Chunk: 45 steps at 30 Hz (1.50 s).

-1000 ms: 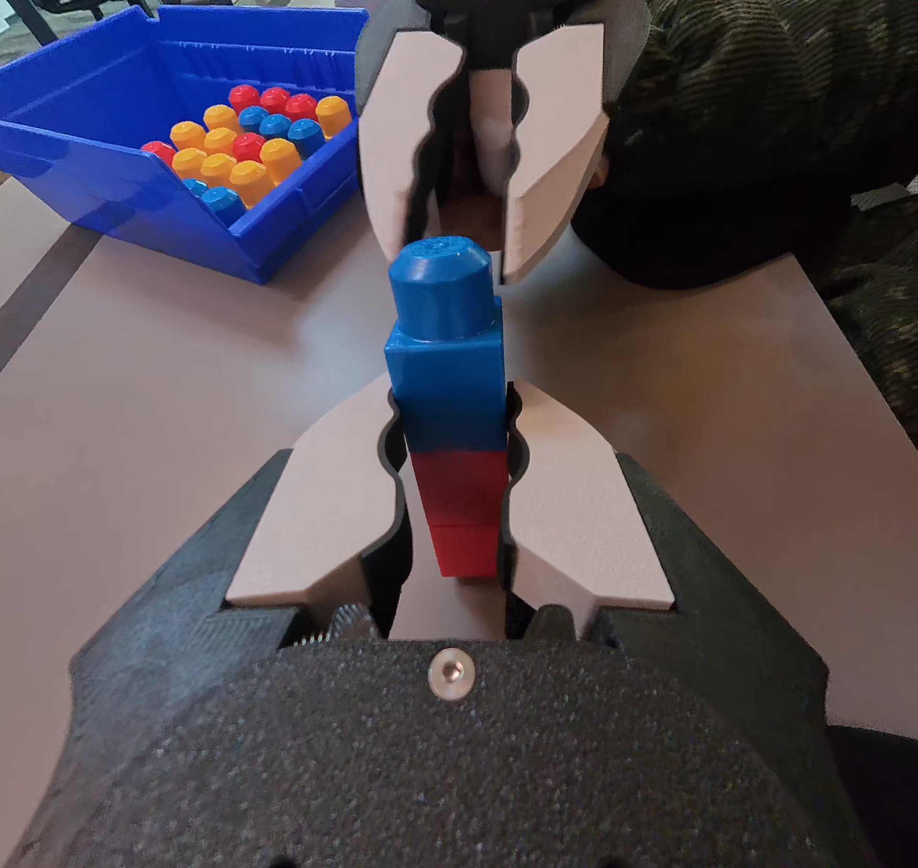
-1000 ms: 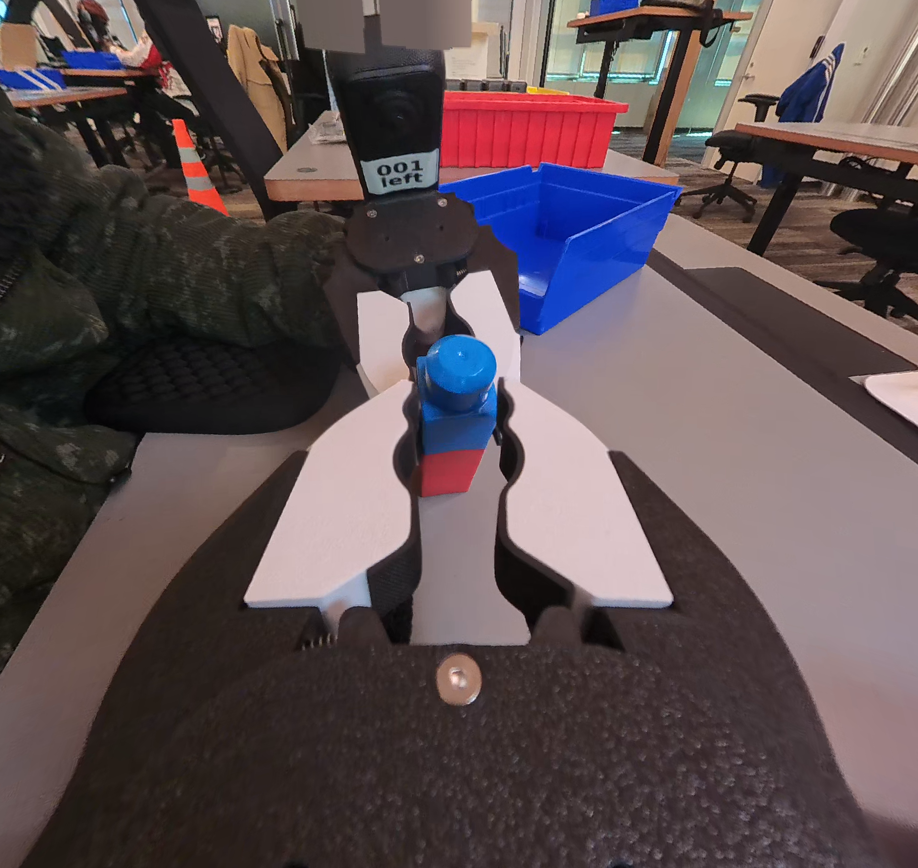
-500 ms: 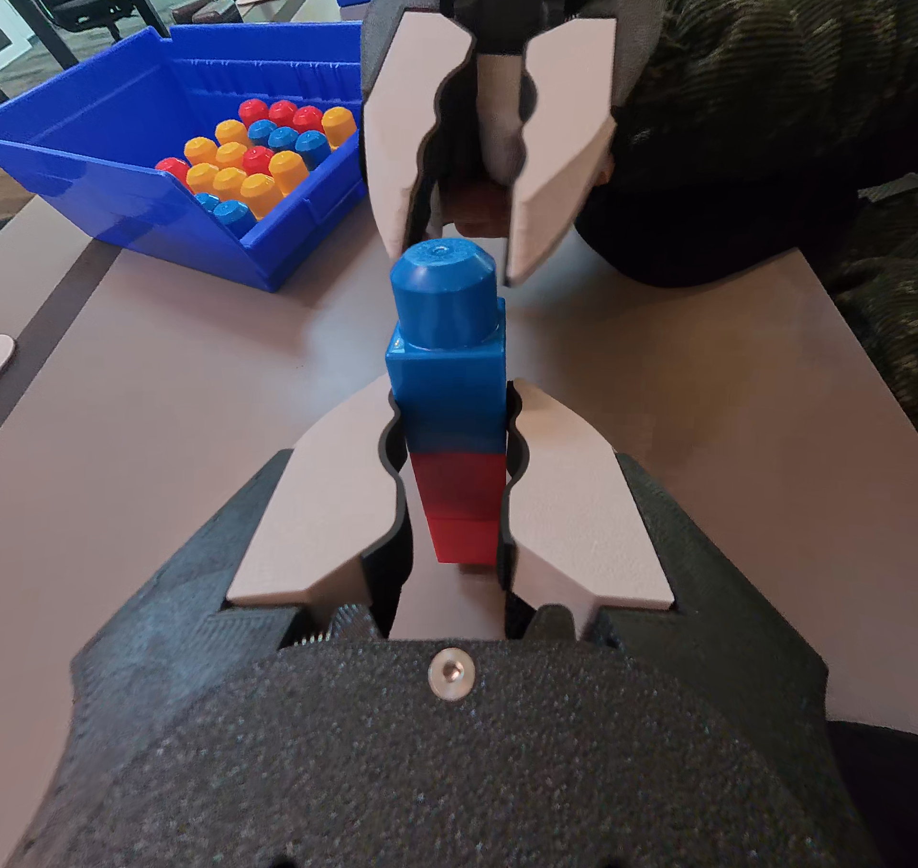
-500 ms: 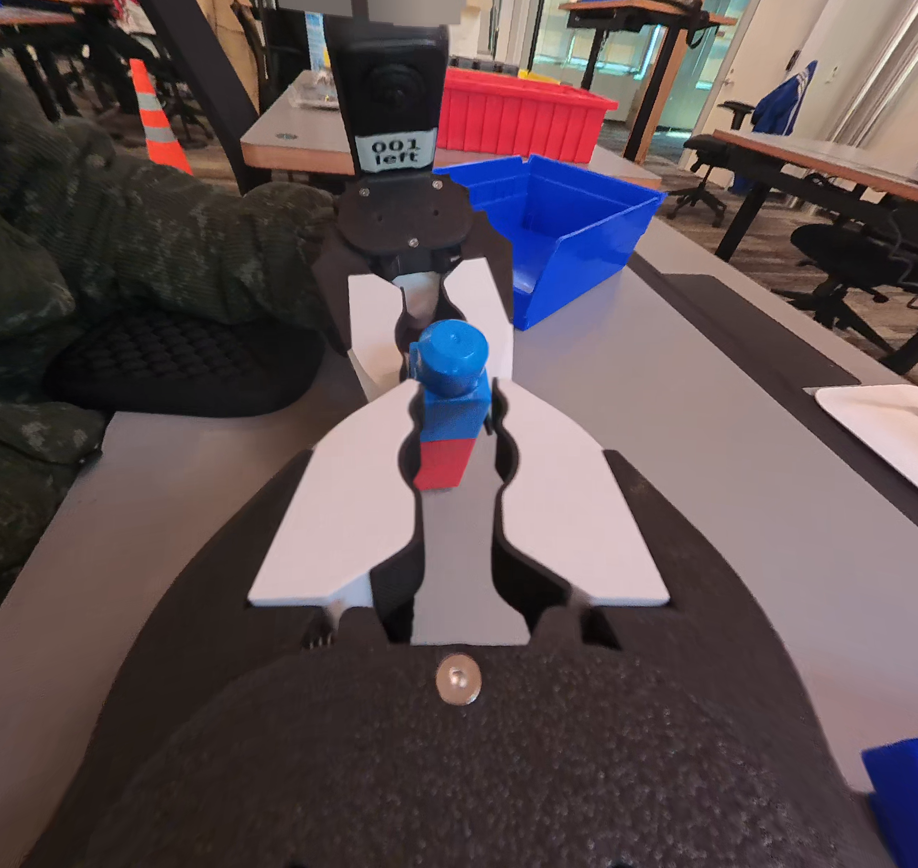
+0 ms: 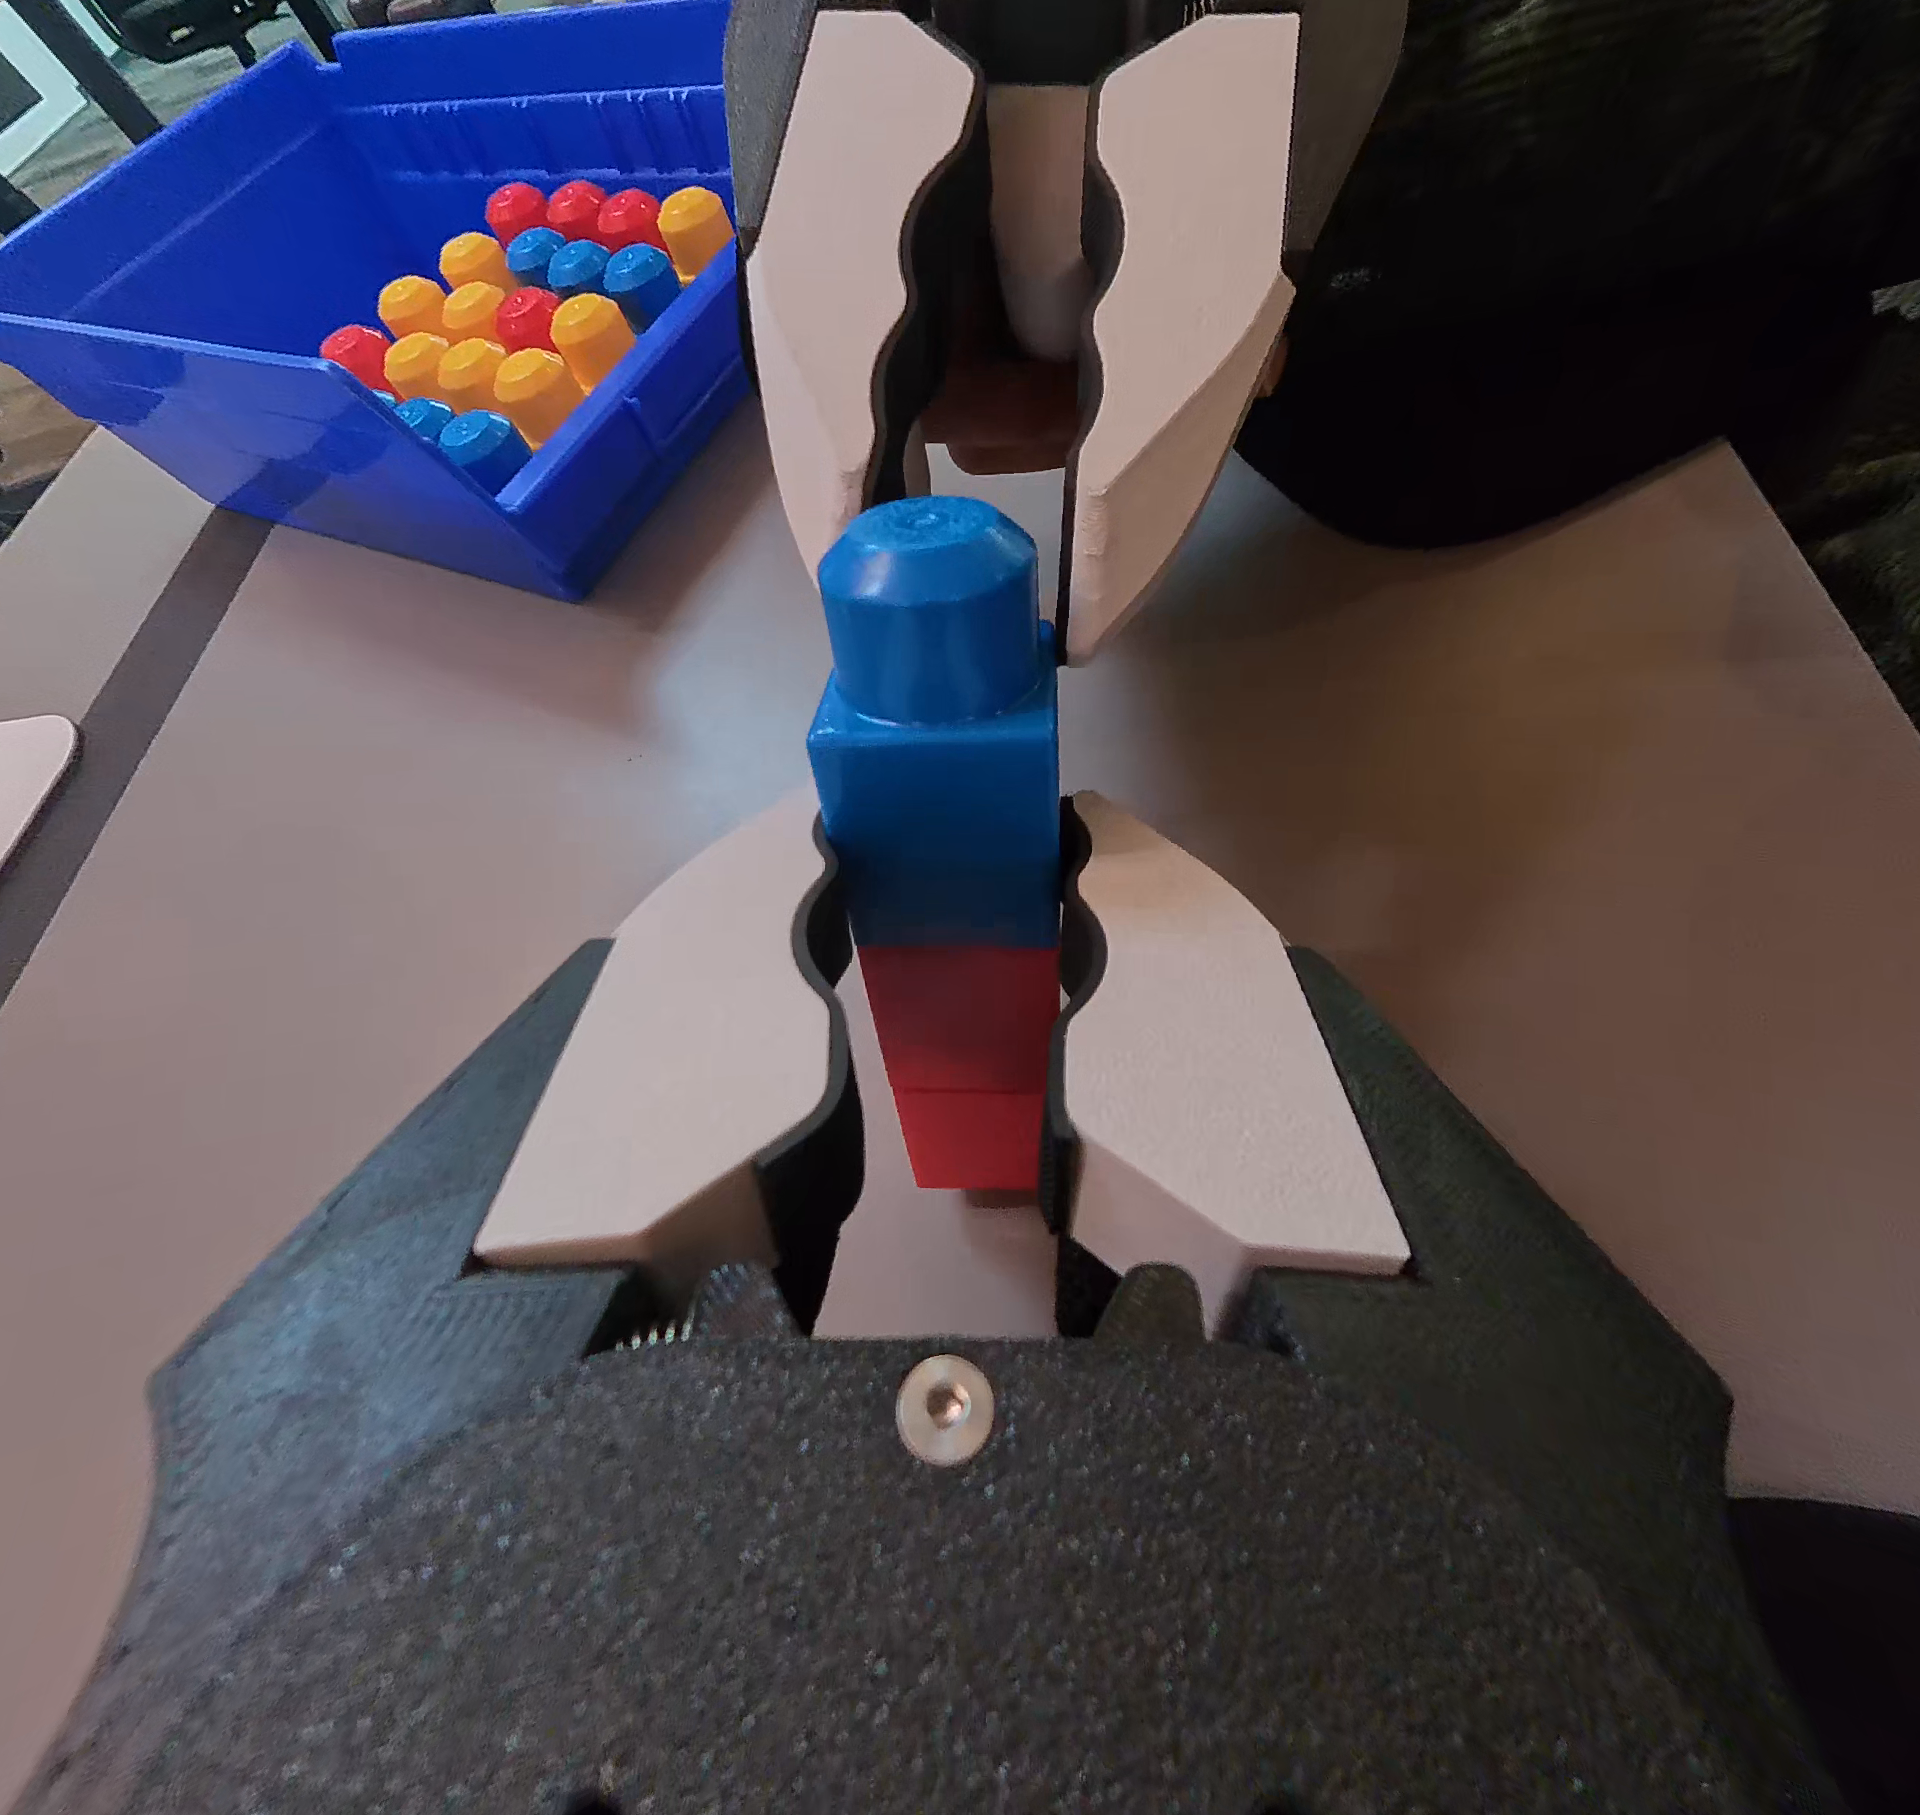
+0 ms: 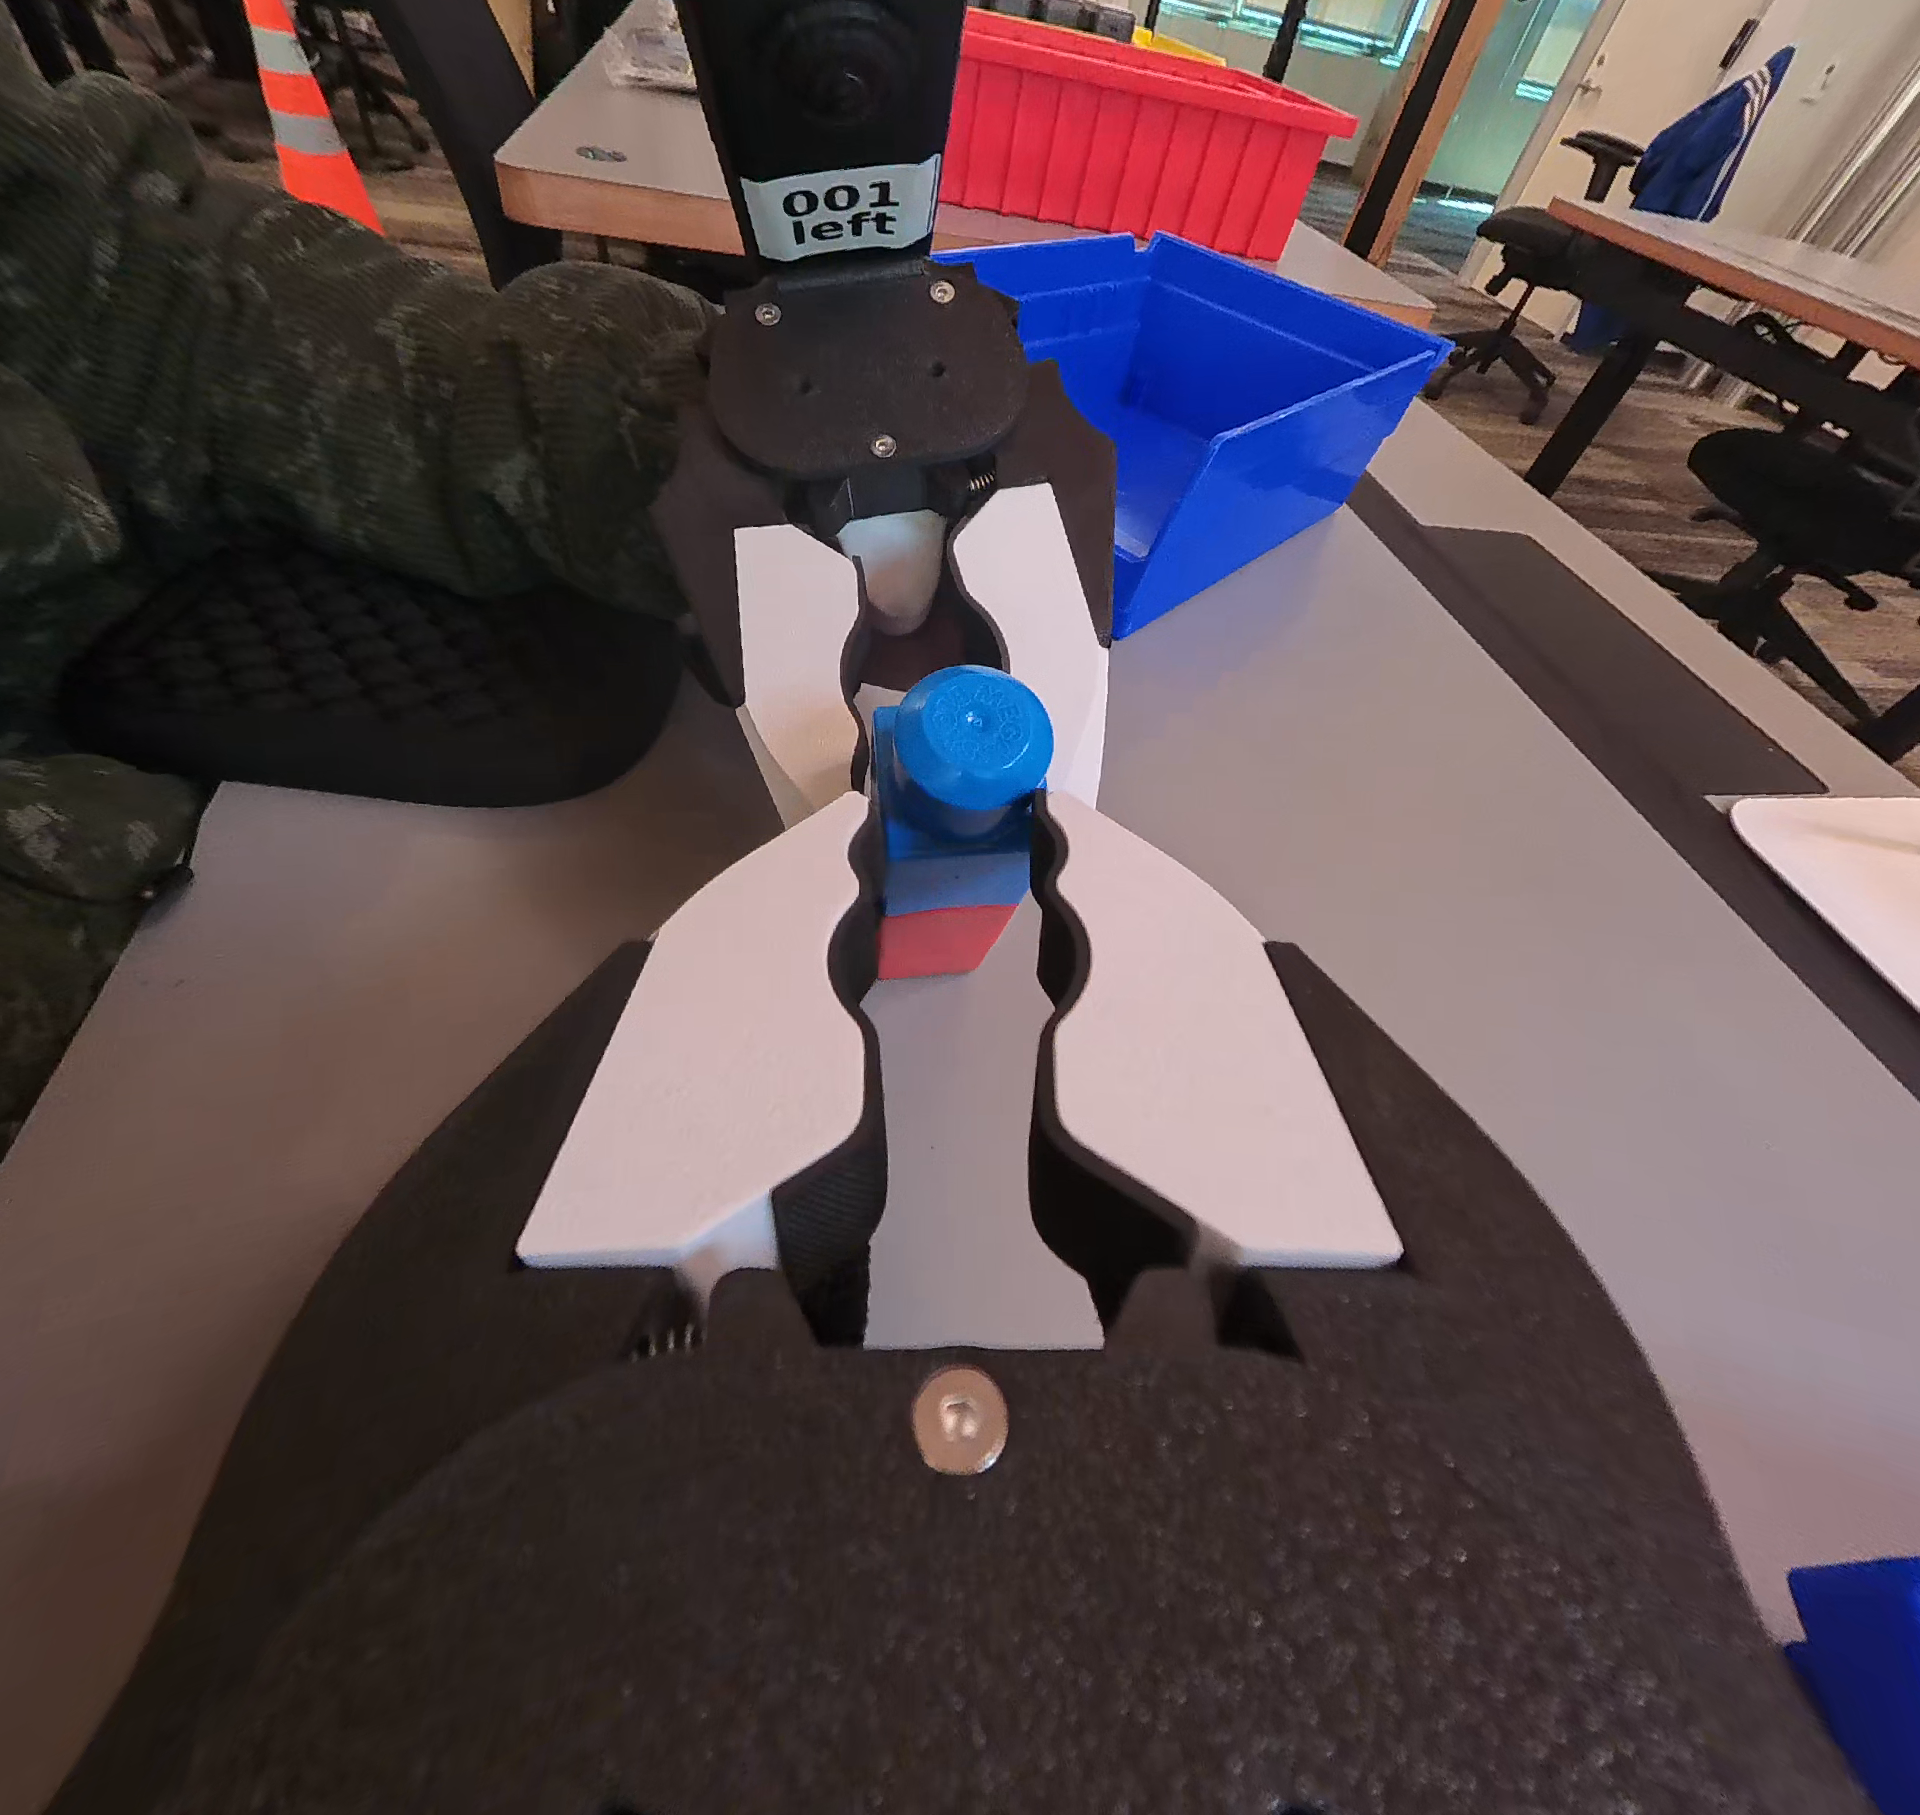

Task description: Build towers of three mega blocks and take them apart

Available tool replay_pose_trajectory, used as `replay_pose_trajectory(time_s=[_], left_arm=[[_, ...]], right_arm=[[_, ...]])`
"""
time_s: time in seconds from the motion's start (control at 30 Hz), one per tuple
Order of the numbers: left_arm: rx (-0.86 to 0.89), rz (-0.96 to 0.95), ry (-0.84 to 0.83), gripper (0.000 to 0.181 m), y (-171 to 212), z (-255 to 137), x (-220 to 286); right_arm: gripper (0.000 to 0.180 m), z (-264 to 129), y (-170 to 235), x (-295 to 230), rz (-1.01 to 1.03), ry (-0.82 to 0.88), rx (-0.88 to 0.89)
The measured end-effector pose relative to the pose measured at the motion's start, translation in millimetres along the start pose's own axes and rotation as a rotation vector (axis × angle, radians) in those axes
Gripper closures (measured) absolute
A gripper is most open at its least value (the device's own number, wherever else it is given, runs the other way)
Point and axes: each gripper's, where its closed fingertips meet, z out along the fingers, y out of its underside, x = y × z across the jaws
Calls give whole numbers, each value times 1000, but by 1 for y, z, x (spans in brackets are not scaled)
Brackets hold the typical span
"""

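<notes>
The left claw (image 5: 951, 820) is clamped on a three-block tower (image 5: 951, 934). Its two pale fingers press the sides where the blue top block (image 5: 935, 789) meets the upper red block (image 5: 966, 1027), and a second red block (image 5: 971, 1137) hangs below. The tower is over the middle of the grey counter (image 5: 364, 830). Its base looks just clear of the surface, though I cannot be sure. What has changed over the last second is the right claw (image 6: 951, 807). It has closed in from the opposite side, and its fingertips now flank the blue block's body and stud, where a second ago they stood farther back. In the right wrist view the tower has also tipped toward that camera, so the round face of the stud now shows. The right claw's gap looks no narrower than before, about one block wide. Whether its fingers are already pressing the blue block or only bracketing it cannot be told from either view. I read this as the start of taking the tower apart: one claw holds the red pair while the other is placed to pull the blue block off. Toward the far left corner of the counter sits a blue bin (image 5: 312, 435) holding loose red, orange and blue blocks (image 5: 520, 331), well apart from the tower. A dark green sleeve (image 6: 312, 363) lies behind the left claw.
</notes>
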Motion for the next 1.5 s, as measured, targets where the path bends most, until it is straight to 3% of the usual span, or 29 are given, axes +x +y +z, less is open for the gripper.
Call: replay_pose_trajectory(time_s=[0.27,0.33,0.37,0.47,0.5,0.83,1.0,1.07,1.2,1.3,1.33,1.5], left_arm=[[-1,23,-25,144,-1,-4,-4],[-14,12,-31,144,4,-6,-7],[-3,0,-27,144,4,-6,-7],[11,-8,-23,144,1,-7,-7],[5,-1,-27,144,2,-7,-7],[-32,40,-34,144,4,-4,-3],[-72,94,-42,144,3,0,3],[-85,111,-50,144,2,1,4],[-55,128,-50,144,1,1,3],[-93,128,-62,133,16,1,-3],[-126,123,-60,142,25,2,-5],[-43,58,-10,144,18,-3,-5]], right_arm=[[155,-2,0,1,-6,3,-2],[180,-6,-2,6,-15,31,21],[180,-9,-4,7,-17,33,38],[145,-8,0,6,12,15,1],[143,-7,0,6,7,15,-2],[145,3,10,0,-39,17,-49],[141,-3,-12,-1,-20,22,43],[151,-2,-10,-7,-46,1,14],[151,-2,-10,-8,-58,13,-12],[151,-6,-14,-3,-25,20,32],[151,-10,-19,0,-7,23,65],[152,-19,-25,6,34,12,110]])
